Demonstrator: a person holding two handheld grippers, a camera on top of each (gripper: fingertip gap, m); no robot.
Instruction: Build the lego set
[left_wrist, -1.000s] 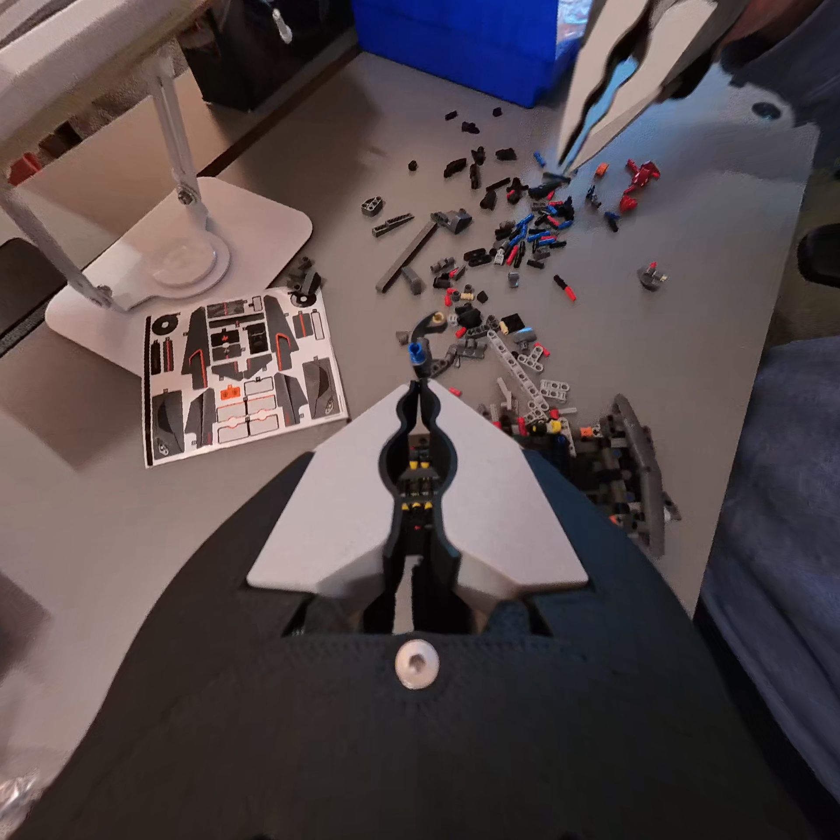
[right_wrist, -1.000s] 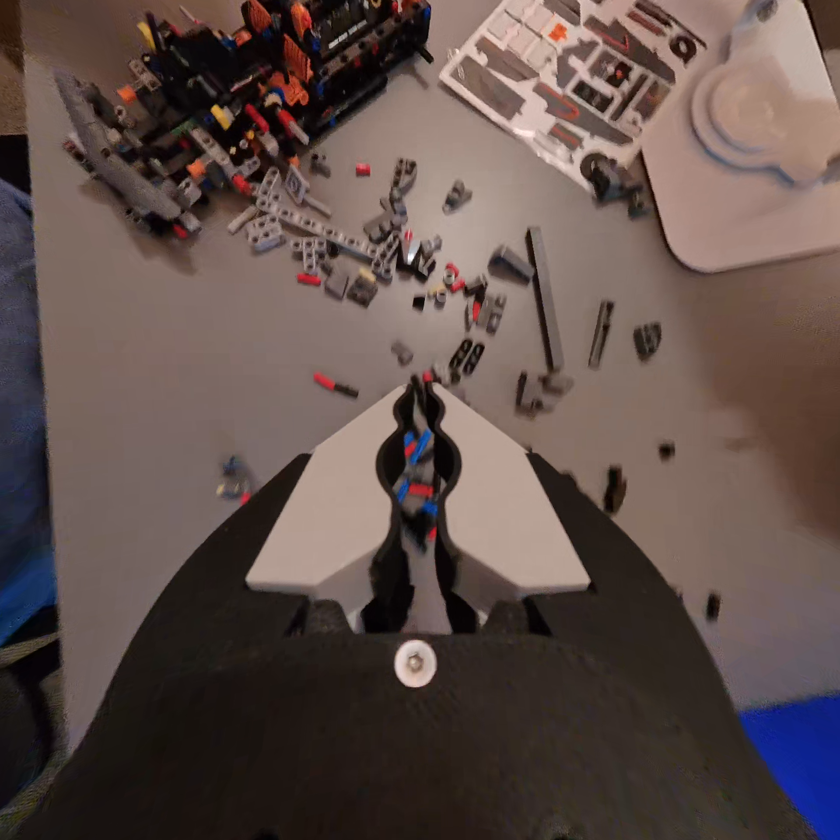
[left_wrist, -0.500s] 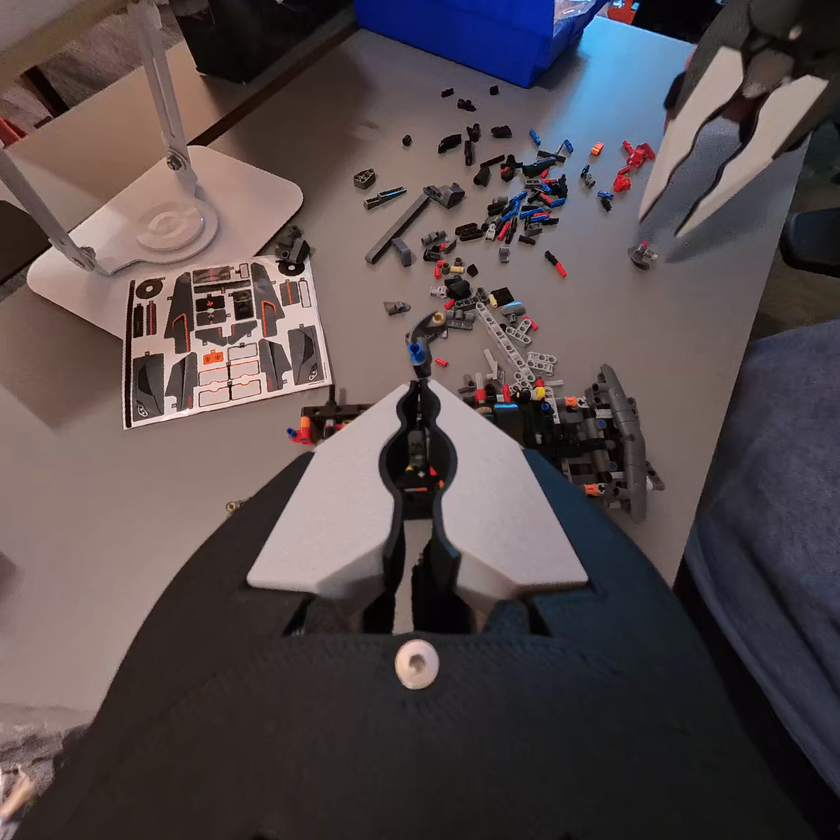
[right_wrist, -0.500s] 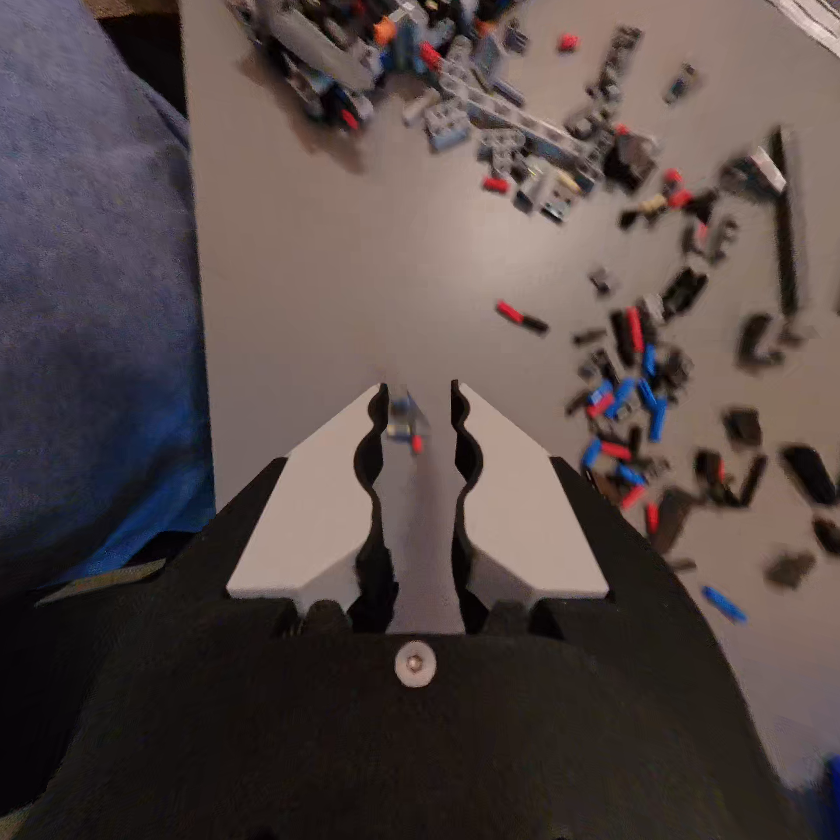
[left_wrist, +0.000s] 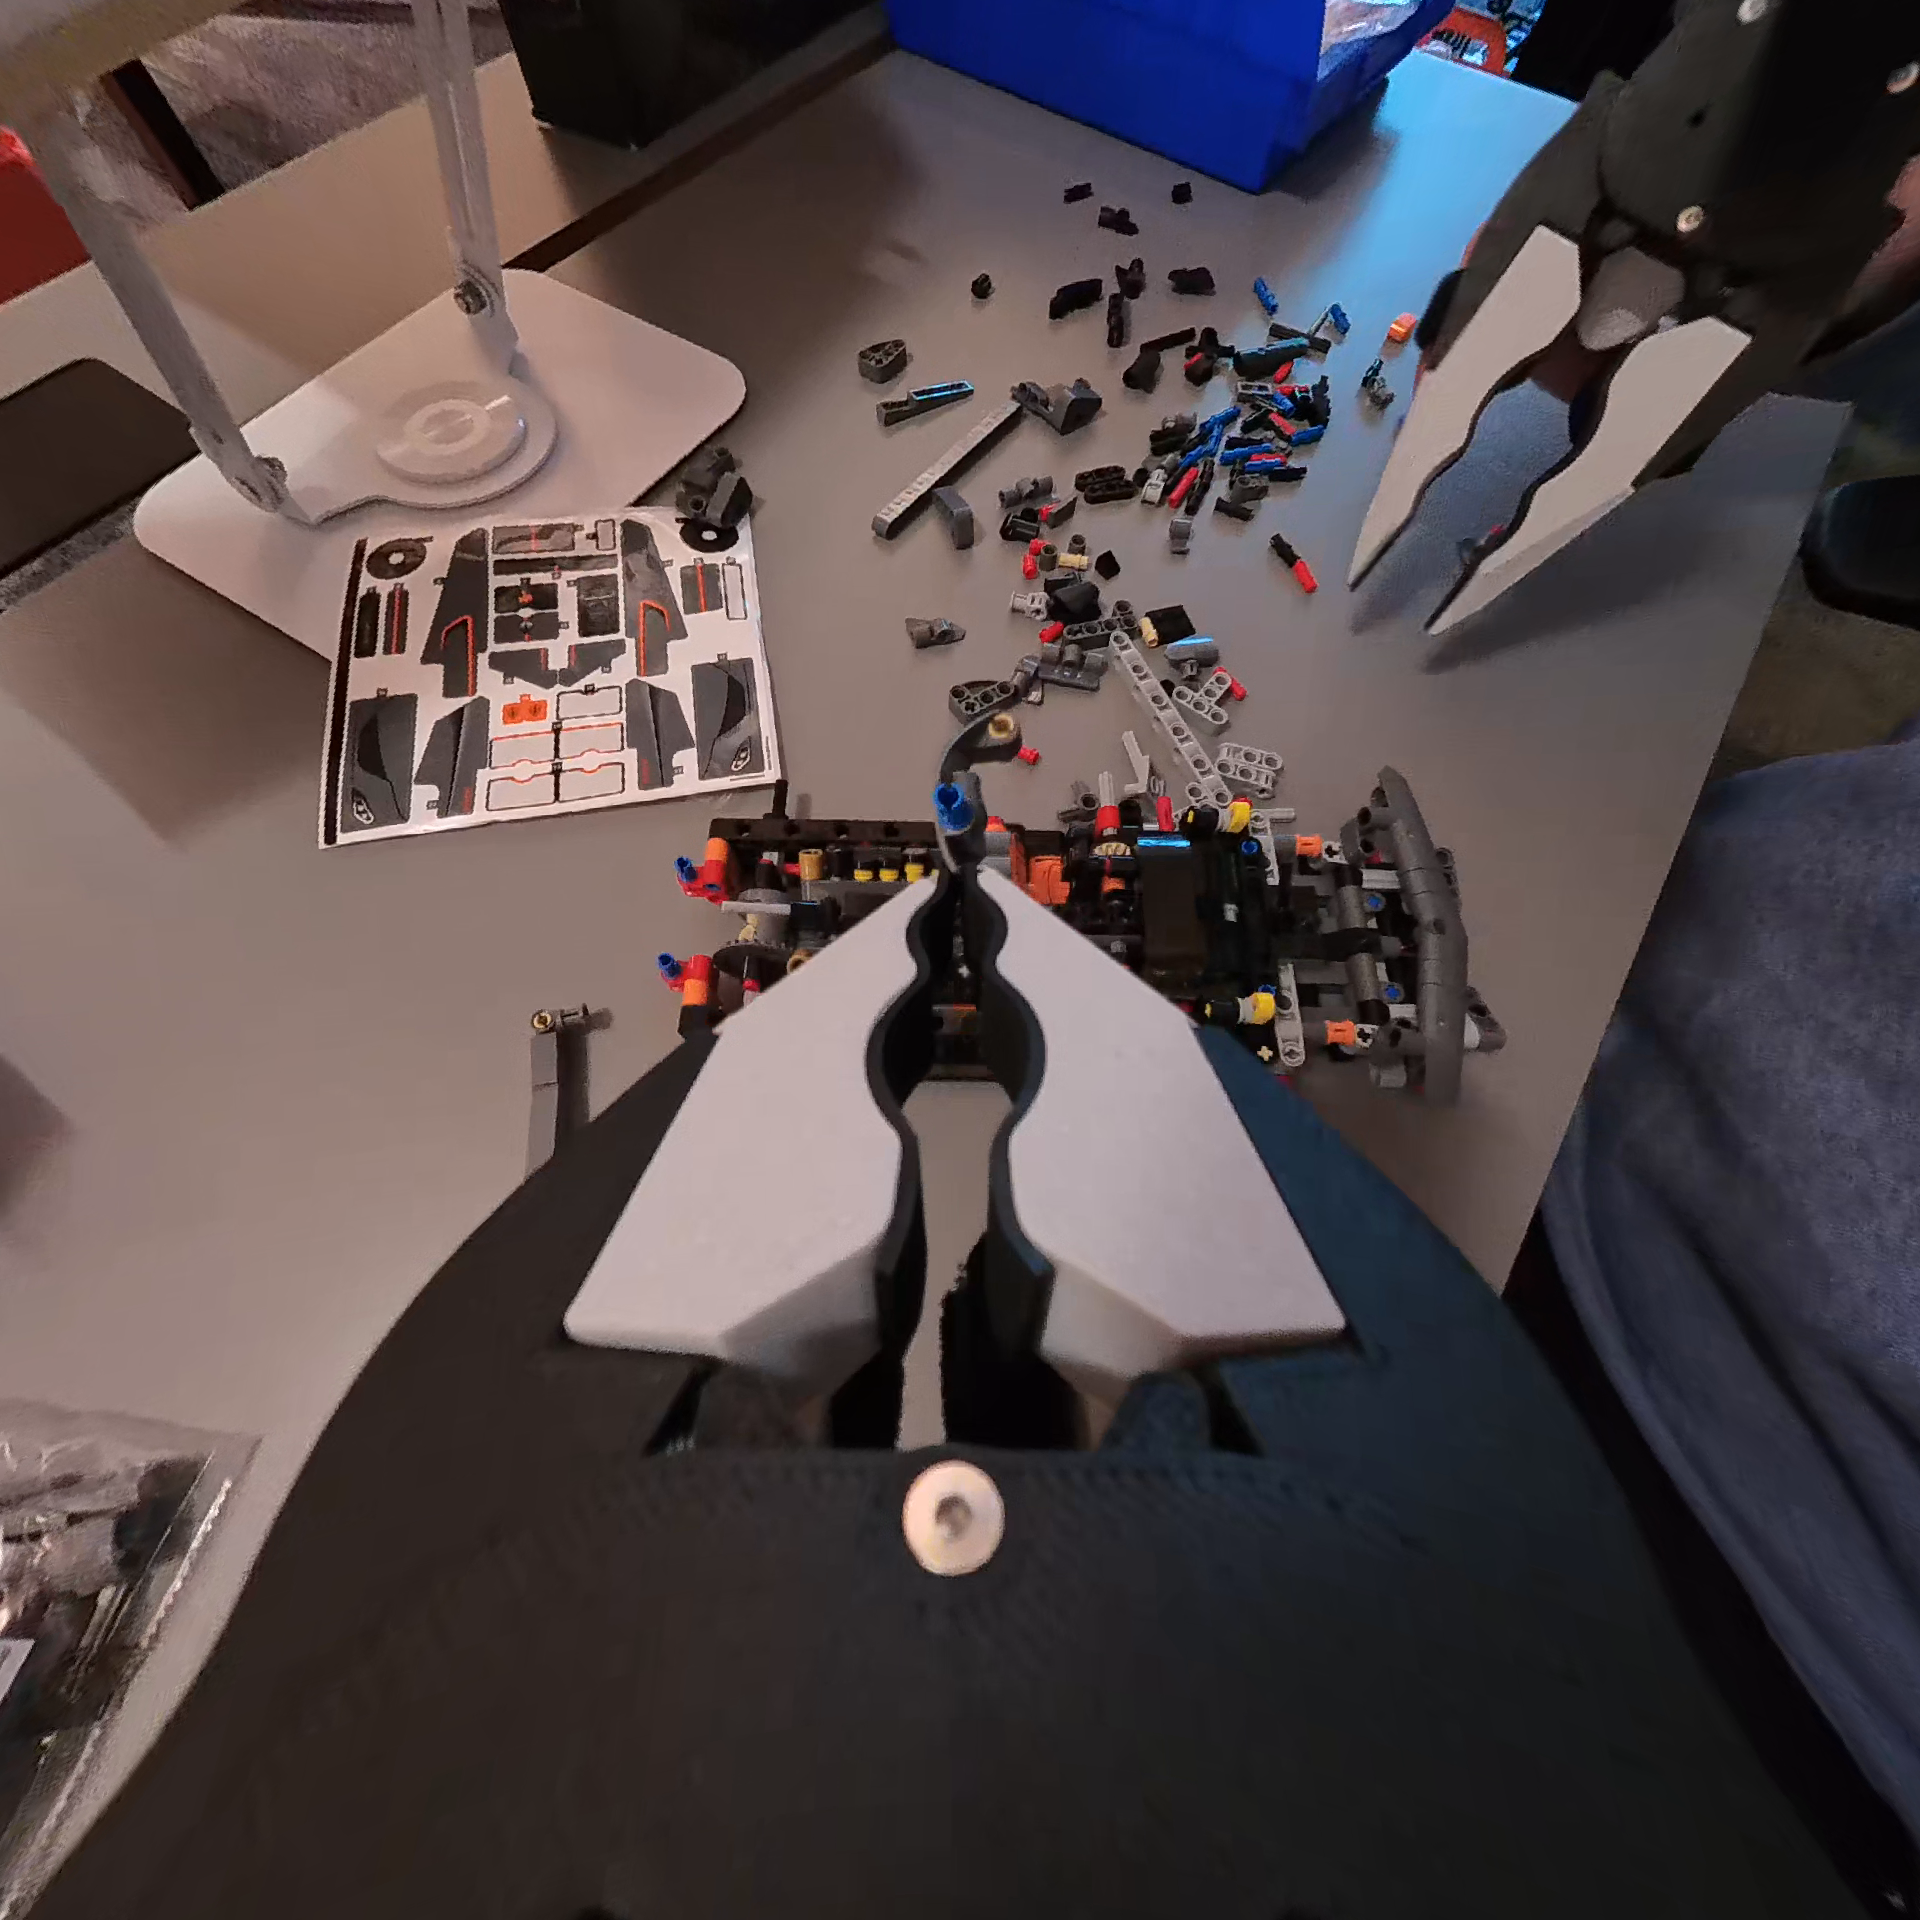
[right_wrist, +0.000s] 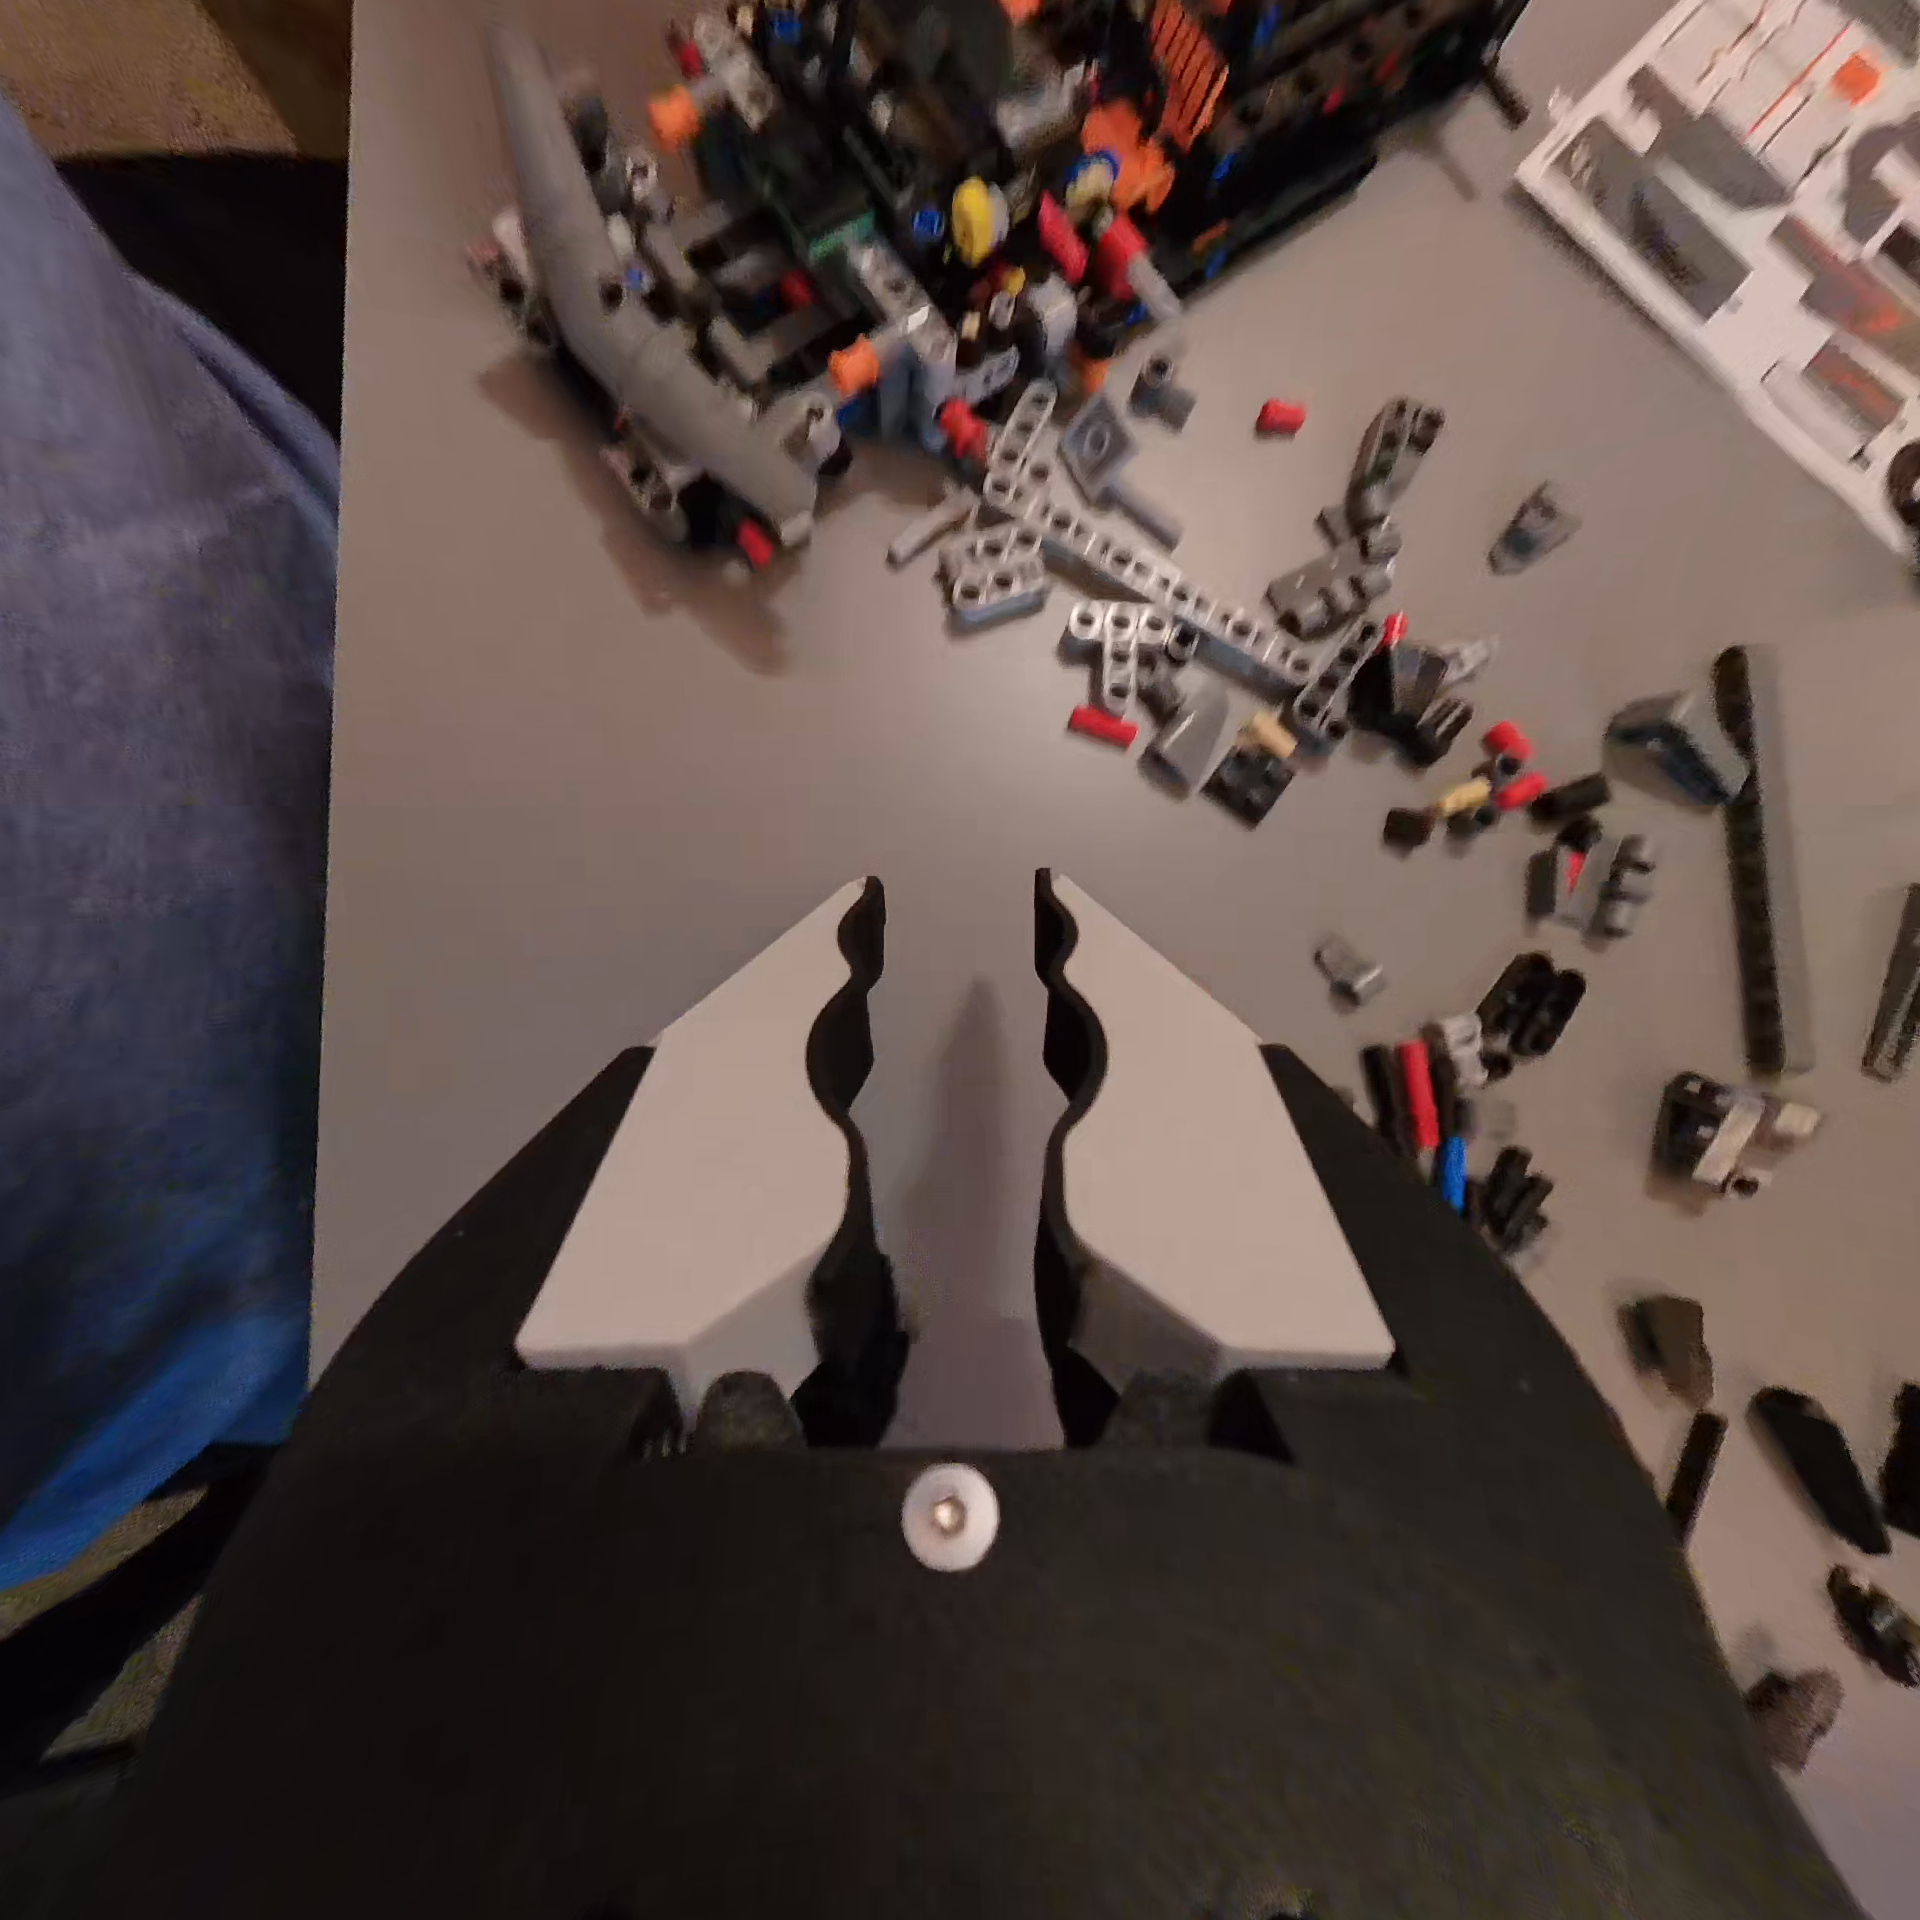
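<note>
My left gripper (left_wrist: 961, 881) is shut on a curved black lego piece (left_wrist: 964, 764) that carries a blue pin and a tan pin. It holds the piece in the air over the partly built black, grey and orange lego model (left_wrist: 1174, 914). My right gripper (right_wrist: 956, 883) is open and empty above bare grey table, near the table's edge. It also shows in the left wrist view (left_wrist: 1403, 608), at the upper right, jaws apart. The model (right_wrist: 914, 229) lies ahead of it, with loose pieces (right_wrist: 1195, 634) to the right.
A sticker sheet (left_wrist: 551, 665) lies left of the model, by a white stand base (left_wrist: 447, 436). Loose small pieces (left_wrist: 1195, 447) spread across the far table. A blue box (left_wrist: 1143, 83) stands at the back. A plastic bag (left_wrist: 83, 1558) lies bottom left. A person's blue clothing (right_wrist: 156, 727) borders the table edge.
My right gripper has opened and swung from the loose pieces to the table's near edge. My left gripper has drawn back with its piece, so more of the model shows.
</note>
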